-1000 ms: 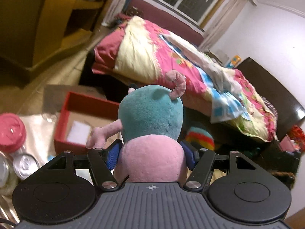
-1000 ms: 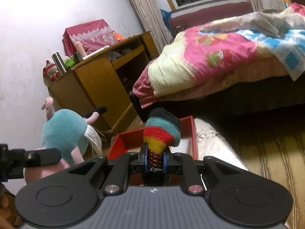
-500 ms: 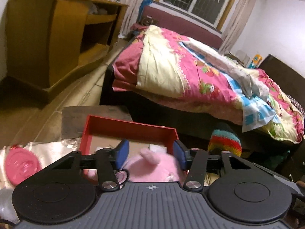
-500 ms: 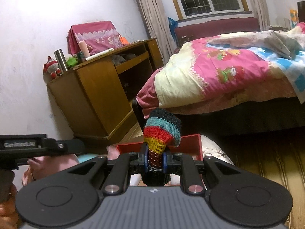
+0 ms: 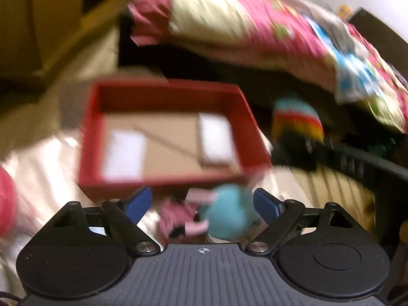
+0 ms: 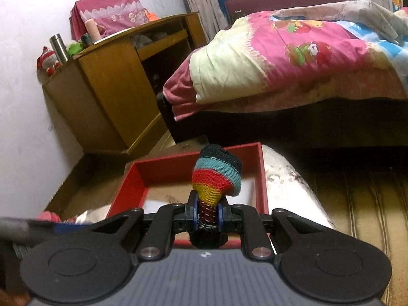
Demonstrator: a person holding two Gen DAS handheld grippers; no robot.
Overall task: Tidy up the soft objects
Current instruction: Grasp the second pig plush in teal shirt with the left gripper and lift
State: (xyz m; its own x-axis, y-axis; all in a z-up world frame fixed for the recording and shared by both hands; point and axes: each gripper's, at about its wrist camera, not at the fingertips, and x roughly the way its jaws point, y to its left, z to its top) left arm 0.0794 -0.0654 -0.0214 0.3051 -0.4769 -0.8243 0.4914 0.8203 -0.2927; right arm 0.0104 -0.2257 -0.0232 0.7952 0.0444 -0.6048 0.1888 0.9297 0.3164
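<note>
Striped sock (image 6: 216, 176) in right tool (image 6: 207, 216)

A shiny cream cloth (image 6: 288, 178) covers the low surface. The red box (image 6: 262, 176) stands directly on it. Just before the near wall of the box, a blurred teal and pink plush toy (image 5: 224, 219) lies on the cloth. Left of the box sits a pink round thing (image 5: 5, 204).

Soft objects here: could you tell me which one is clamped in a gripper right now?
The striped knitted sock, pinched in the shut right gripper. The teal-and-pink plush toy lies loose between the opening left gripper pads.
</note>
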